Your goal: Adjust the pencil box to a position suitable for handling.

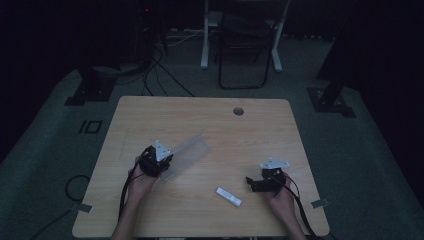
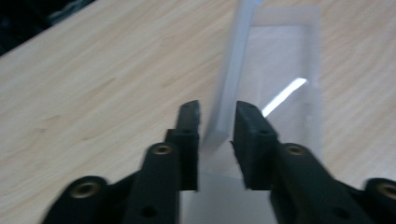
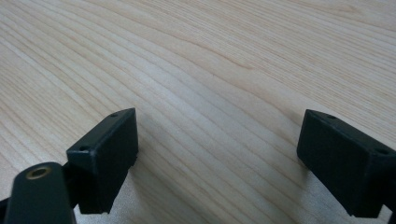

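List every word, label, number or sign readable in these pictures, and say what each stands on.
No readable text in any view.
Small white rectangular stick on the light wooden table: any print is too small and dim to read.
Clear plastic rectangular case: no print visible, only a bright glare streak.
Black fingers of the right gripper: plain, no marking.
Dark box-shaped floor marking left of the table: a shape, not legible as characters.

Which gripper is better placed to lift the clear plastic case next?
Left. The left gripper already straddles the upright wall of the clear plastic case, jaws slightly apart. The right gripper sits wide open over bare table, off to the case's side.
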Tool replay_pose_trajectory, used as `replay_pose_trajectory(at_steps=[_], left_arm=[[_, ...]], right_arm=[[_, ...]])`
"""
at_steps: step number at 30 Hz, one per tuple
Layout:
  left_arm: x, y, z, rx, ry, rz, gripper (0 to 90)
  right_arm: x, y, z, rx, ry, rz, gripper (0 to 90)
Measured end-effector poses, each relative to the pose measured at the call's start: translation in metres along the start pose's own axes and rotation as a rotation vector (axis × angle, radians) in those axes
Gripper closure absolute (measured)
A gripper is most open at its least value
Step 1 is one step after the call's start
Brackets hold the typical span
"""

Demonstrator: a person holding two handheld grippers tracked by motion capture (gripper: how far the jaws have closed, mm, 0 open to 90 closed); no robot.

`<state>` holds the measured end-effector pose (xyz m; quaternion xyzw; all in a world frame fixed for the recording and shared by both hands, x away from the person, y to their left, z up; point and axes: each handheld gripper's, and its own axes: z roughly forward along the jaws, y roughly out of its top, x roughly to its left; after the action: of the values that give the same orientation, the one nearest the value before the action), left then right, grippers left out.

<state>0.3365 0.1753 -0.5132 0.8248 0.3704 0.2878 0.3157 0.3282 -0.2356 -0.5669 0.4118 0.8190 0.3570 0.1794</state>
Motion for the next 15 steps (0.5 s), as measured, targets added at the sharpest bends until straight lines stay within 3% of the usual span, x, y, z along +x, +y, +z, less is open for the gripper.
replay_pose_trajectory(at_steps=[1, 8, 15], left_arm=[[0.000, 0.000, -0.001, -0.005, -0.002, -0.006, 63.2], [0.001, -0.003, -0.016, -0.053, 0.001, -0.067, 55.8], [0.000, 0.000, -0.034, -0.100, -0.001, -0.073, 55.1]], right_arm=[[0.000, 0.000, 0.000, 0.000, 0.000, 0.000, 12.6], [0.000, 0.000, 0.000, 0.000, 0.000, 0.000, 12.6], [0.000, 0.000, 0.000, -0.001, 0.000, -0.001, 12.6]])
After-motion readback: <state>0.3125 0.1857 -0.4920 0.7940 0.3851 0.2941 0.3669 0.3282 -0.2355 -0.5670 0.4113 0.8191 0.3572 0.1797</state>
